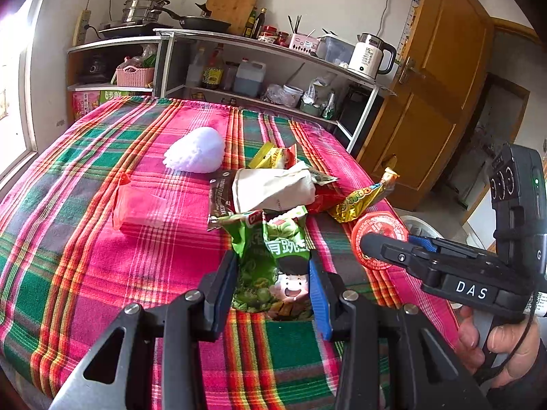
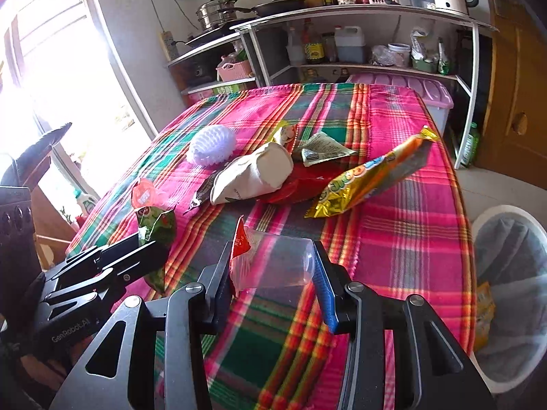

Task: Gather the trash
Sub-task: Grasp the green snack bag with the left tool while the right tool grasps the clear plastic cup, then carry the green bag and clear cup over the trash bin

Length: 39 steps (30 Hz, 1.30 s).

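A clear plastic cup [image 2: 278, 263] with a red foil lid is gripped on its side in the jaws of the right gripper [image 2: 273, 270], above the plaid-clothed counter [image 2: 403, 225]. A green crinkled snack bag [image 1: 273, 259] is clamped in the jaws of the left gripper [image 1: 273, 287], left of the cup. Right of the counter, a white bin [image 2: 512, 290] with a grey liner is seen holding a yellow wrapper [image 2: 485, 311].

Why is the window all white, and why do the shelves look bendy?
Left wrist view: sun glare whitens the window, and the fisheye lens bows the shelf. Right wrist view: glare again whites out the window; the tablecloth nearby looks blurry.
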Each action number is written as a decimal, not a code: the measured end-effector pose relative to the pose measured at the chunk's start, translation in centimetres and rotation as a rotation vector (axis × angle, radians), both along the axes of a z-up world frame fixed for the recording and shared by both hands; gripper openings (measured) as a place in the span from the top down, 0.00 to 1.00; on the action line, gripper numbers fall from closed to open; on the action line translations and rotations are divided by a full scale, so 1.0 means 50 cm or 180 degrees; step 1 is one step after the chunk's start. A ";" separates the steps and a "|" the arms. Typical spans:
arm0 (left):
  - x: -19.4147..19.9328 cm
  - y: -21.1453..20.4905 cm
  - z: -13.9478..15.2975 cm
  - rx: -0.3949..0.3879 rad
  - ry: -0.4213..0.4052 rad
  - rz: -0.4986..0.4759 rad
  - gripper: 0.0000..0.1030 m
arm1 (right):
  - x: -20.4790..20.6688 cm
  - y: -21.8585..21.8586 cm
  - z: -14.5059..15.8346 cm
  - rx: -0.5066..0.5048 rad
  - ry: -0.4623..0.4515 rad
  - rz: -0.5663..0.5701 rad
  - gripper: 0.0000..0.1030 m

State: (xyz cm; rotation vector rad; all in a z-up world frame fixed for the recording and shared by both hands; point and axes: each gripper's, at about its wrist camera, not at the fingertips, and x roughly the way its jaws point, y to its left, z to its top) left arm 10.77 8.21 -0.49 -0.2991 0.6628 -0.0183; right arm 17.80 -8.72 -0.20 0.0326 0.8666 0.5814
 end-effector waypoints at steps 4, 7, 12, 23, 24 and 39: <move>-0.003 -0.034 0.013 0.0045 -0.0022 -0.0109 0.59 | -0.023 -0.046 0.011 0.0049 -0.0033 -0.0147 0.58; -0.004 -0.064 0.020 0.0080 -0.0029 -0.0207 0.59 | -0.039 -0.082 0.019 0.0083 -0.0061 -0.0261 0.58; 0.006 -0.121 0.031 0.0142 -0.0031 -0.0401 0.59 | -0.058 -0.144 0.031 0.0114 -0.0121 -0.0464 0.58; 0.048 -0.255 0.046 0.0264 -0.0029 -0.0886 0.59 | -0.083 -0.297 0.023 0.0056 -0.0154 -0.1041 0.58; 0.053 -0.266 0.045 0.0267 -0.0019 -0.0921 0.59 | -0.083 -0.310 0.019 0.0064 -0.0139 -0.1086 0.58; 0.134 -0.400 0.037 0.0264 0.0042 -0.1347 0.59 | -0.073 -0.441 -0.019 0.0016 0.0005 -0.1581 0.58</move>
